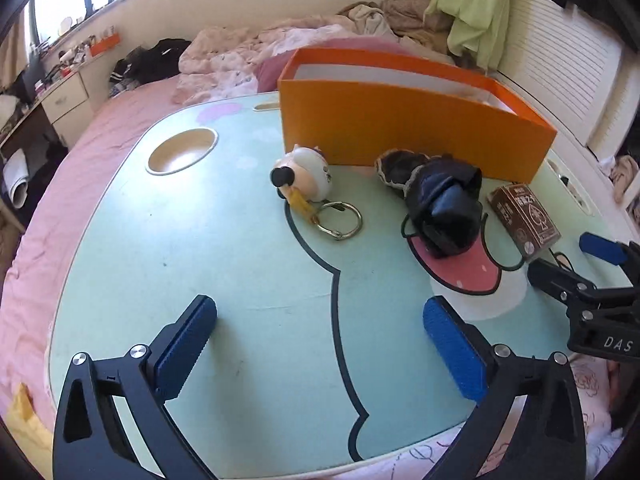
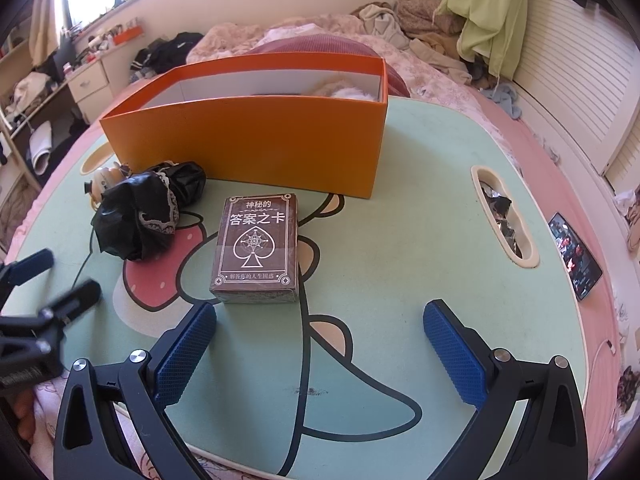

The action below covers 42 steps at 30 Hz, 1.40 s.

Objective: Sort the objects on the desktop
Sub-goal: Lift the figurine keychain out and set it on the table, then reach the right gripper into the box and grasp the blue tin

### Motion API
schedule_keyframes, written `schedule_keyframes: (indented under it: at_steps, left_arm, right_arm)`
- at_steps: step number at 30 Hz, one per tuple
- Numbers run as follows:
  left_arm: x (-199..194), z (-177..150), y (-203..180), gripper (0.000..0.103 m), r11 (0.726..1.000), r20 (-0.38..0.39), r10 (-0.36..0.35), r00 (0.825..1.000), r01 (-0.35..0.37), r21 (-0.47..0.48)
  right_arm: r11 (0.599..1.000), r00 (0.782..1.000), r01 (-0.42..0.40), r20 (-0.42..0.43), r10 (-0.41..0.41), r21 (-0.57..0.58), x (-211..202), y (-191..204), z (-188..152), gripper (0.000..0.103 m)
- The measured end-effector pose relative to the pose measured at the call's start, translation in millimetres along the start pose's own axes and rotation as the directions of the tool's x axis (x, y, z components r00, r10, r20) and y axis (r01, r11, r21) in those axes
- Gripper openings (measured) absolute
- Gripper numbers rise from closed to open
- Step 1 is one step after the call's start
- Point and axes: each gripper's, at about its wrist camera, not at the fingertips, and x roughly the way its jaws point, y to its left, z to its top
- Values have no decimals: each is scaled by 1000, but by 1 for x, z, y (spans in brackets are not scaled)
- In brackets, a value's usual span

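- Left wrist view: the left gripper [image 1: 320,352] hovers wide apart and empty over the lap table [image 1: 200,260]. The cow keychain [image 1: 304,176] lies ahead near the orange box [image 1: 400,128], its ring trailing toward the camera; best pinched across the round body.
- Right wrist view: the right gripper [image 2: 320,354] is spread wide and holds nothing. The brown card box [image 2: 258,248] lies flat just ahead, long axis running away toward the orange box, so closing across its narrow sides looks best.

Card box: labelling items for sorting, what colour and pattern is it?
Brown card box with white Chinese lettering and a spade emblem; clearest in the right wrist view.
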Motion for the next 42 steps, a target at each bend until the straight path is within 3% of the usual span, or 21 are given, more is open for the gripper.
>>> schedule_keyframes:
  at_steps: [3, 5, 7, 11, 14, 16, 19, 21, 22, 24, 27, 31, 36, 39, 40, 42]
  left_arm:
    - [1, 0, 4, 103, 1000, 3, -7, 1000, 7, -3]
    - [2, 0, 8, 103, 1000, 3, -8, 1000, 8, -3]
    - [3, -2, 9, 103, 1000, 4, -9, 1000, 9, -1]
    - [3, -1, 9, 103, 1000, 4, -9, 1000, 9, -1]
    - [2, -2, 10, 103, 1000, 4, -9, 1000, 9, 0]
    - [2, -3, 9, 103, 1000, 5, -9, 1000, 9, 2]
    - [1, -2, 8, 103, 1000, 5, -9, 1000, 9, 2]
    - [1, -3, 10, 103, 1000, 6, -10, 1000, 10, 2]
    - [-2, -5, 8, 103, 1000, 7, -10, 1000, 10, 2]
    - [-3, -5, 8, 103, 1000, 9, -11, 1000, 11, 4]
    - [-4, -6, 8, 103, 1000, 11, -14, 1000, 14, 6]
    - [-6, -6, 6, 103, 1000, 12, -15, 1000, 15, 7]
    - [-6, -7, 4, 103, 1000, 13, -16, 1000, 16, 9]
    - [-7, -7, 2, 103, 1000, 13, -17, 1000, 17, 8]
    - [-7, -7, 2, 103, 1000, 13, -17, 1000, 17, 8]
    - [-7, -7, 1, 103, 1000, 14, -17, 1000, 17, 7]
  right_arm:
    - [1000, 1000, -16, 15, 16, 11, -3, -1, -3, 100]
    - [998, 997, -50, 52, 48, 28, -11, -1, -6, 89]
    - [998, 991, -64, 118, 60, 26, -24, 0, -7, 88]
    - [993, 955, -113, 275, 114, -20, -60, 14, -3, 88]
    - [989, 942, -147, 305, 139, 5, -74, 22, 29, 88]
    - [982, 955, -183, 245, 167, 46, -67, 28, 68, 88]
    - [979, 985, -153, 102, 140, 135, -36, 38, 120, 88]
    - [974, 988, -147, -12, 151, 175, -6, 40, 147, 87]
    - [970, 987, -128, -73, 145, 206, 13, 40, 159, 82]
    - [969, 985, -84, -128, 116, 232, 31, 39, 170, 76]
    - [971, 971, -37, -222, 91, 238, 59, 44, 182, 76]
    - [973, 919, 9, -385, 83, 230, 97, 49, 183, 75]
    - [992, 913, 107, -402, -72, 65, 110, 77, 177, 81]
    - [996, 923, 74, -382, -49, 51, 106, 84, 172, 76]
    - [997, 925, 67, -378, -44, 48, 105, 85, 171, 69]
    - [996, 929, 67, -367, -45, 50, 102, 84, 168, 68]
